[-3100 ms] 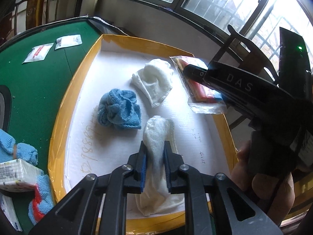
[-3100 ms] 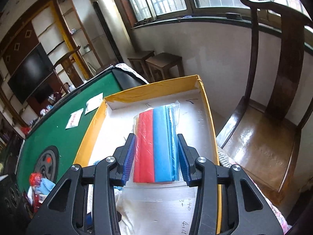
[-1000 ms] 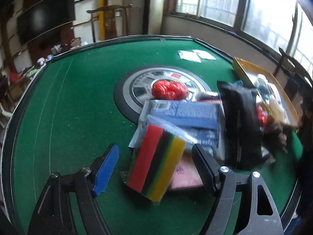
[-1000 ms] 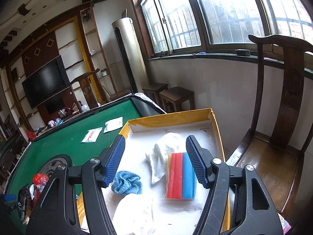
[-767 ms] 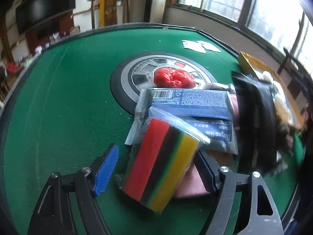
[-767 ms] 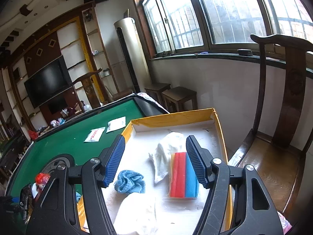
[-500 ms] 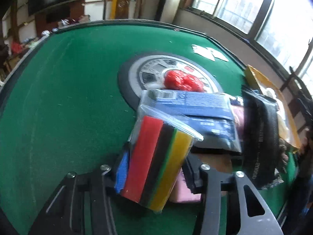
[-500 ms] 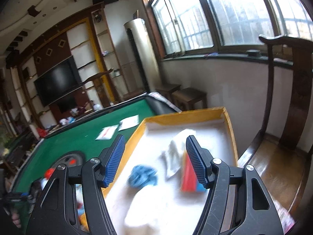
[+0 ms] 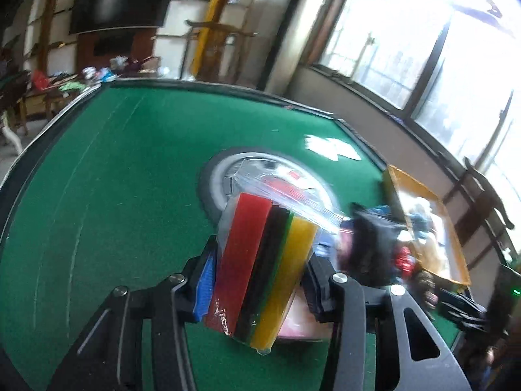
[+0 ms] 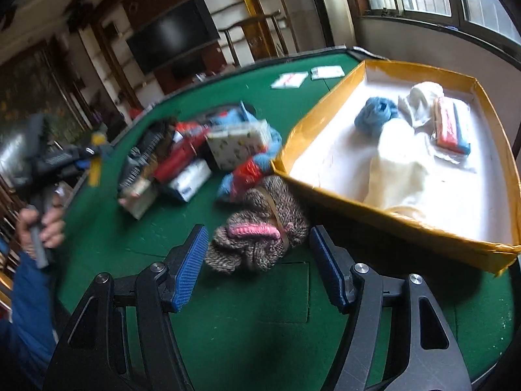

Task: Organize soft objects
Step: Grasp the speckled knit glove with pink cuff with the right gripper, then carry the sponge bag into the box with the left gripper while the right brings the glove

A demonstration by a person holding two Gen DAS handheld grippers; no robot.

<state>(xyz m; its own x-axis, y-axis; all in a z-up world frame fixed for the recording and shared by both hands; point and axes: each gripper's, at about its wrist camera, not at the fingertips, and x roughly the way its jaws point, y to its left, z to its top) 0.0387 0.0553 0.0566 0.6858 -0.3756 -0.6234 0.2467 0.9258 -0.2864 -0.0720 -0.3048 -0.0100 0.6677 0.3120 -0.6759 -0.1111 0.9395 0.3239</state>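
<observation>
In the left wrist view the left gripper (image 9: 257, 288) clamps a clear-bagged stack of red, black, green and yellow sponges (image 9: 265, 275) above the green felt table (image 9: 114, 179), while the right wrist view shows the right gripper (image 10: 259, 265) spread wide around a brown-and-pink knitted bundle (image 10: 257, 231) on the felt beside the yellow-rimmed white tray (image 10: 368, 208).

A home living room: wall television (image 10: 172, 37), wooden chair (image 9: 221, 32), green mahjong table (image 10: 260, 293)
</observation>
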